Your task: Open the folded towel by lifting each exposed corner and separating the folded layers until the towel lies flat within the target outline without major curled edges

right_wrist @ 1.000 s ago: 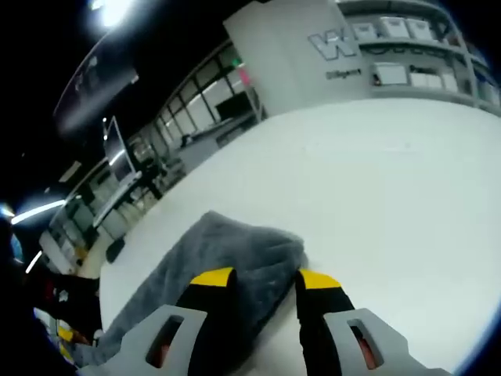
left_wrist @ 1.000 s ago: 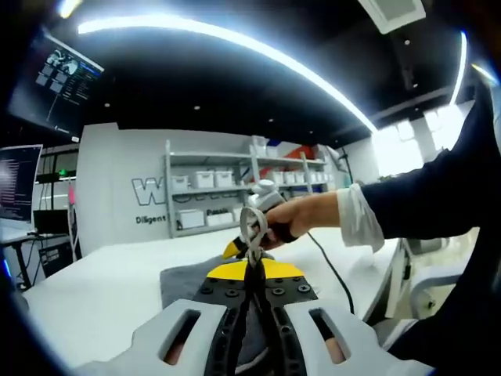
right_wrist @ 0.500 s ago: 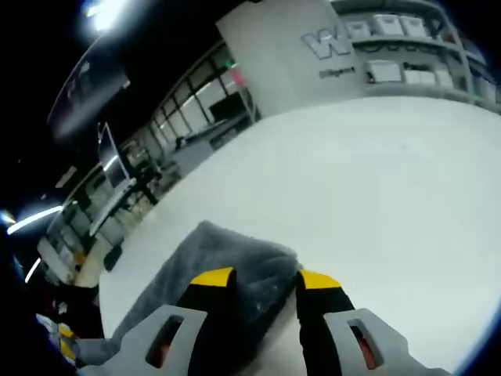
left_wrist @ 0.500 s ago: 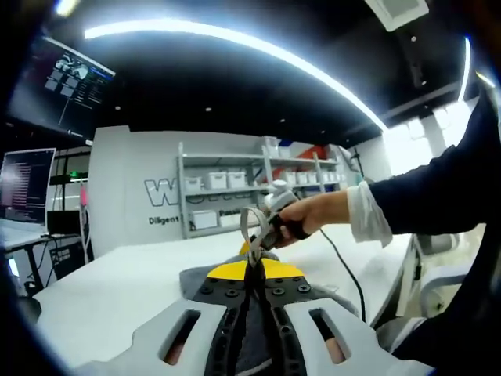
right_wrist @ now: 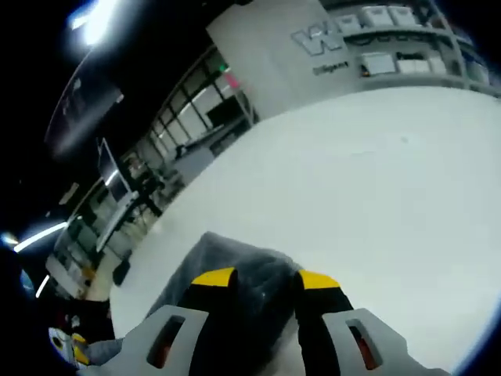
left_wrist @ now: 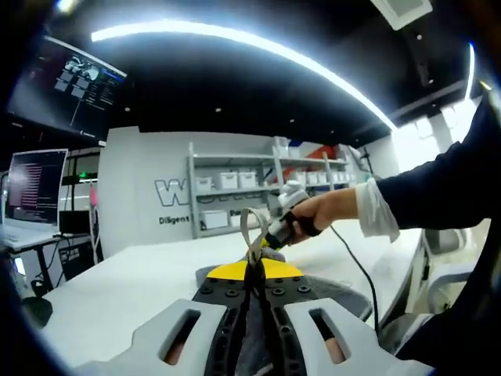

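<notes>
Left tool [left_wrist: 252, 270] pressed together on grey towel's [right_wrist: 235, 266] near edge | right tool [right_wrist: 262, 280] spread, straddling its far corner | towel raised off white desk [right_wrist: 376, 196] between both tools

Left gripper [left_wrist: 252, 270]: pale grey slotted jaw bases, black plates with round screw heads, yellow tips. Right gripper [right_wrist: 258, 280]: same grey slotted bases, black jaws, yellow tips; seen from the left gripper view it has a grey body and a black cable [left_wrist: 362, 274] trailing from it. Person's hand [left_wrist: 325, 211] on it; dark sleeve [left_wrist: 438, 188] with a white cuff [left_wrist: 372, 211].
</notes>
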The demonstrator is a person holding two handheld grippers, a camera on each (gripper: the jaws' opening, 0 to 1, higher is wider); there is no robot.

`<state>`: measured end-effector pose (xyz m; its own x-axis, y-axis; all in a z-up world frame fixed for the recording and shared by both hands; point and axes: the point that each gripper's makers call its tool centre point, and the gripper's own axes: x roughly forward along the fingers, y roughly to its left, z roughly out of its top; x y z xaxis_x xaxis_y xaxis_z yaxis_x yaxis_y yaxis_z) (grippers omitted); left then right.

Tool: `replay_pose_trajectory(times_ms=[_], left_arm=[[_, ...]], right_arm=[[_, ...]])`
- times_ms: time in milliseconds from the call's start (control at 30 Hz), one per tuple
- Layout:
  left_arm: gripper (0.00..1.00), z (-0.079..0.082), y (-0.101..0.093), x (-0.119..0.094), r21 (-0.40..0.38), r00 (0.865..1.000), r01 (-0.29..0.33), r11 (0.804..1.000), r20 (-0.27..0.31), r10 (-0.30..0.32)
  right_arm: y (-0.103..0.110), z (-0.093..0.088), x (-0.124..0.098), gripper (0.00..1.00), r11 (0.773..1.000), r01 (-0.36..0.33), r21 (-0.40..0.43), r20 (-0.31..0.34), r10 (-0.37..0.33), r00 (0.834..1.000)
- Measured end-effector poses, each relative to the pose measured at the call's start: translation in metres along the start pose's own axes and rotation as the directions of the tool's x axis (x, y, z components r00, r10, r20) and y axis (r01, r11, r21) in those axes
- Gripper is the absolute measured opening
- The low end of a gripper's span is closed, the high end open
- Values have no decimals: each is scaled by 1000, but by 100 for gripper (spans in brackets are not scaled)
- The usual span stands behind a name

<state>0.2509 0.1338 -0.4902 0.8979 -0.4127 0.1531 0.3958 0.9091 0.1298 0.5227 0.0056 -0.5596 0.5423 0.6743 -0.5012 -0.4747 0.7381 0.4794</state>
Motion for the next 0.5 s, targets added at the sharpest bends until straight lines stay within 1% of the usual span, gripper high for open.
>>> replay_pose_trajectory(times_ms=[100, 200, 500], left_arm=[[4, 0, 4, -3, 1, 1000, -9, 1000, -1, 9], [4, -1, 7, -5, 1, 1000, -15, 1000, -2, 15], [4, -5, 17, -17, -9, 999, -34, 999, -4, 34]], right_arm=[[0, -1, 2, 25, 1000, 8, -3, -14, -8, 1000], [0, 3, 3, 21, 1000, -2, 27, -2, 2, 1000], [12, 11, 5, 7, 1000, -12, -5, 4, 12, 1000]])
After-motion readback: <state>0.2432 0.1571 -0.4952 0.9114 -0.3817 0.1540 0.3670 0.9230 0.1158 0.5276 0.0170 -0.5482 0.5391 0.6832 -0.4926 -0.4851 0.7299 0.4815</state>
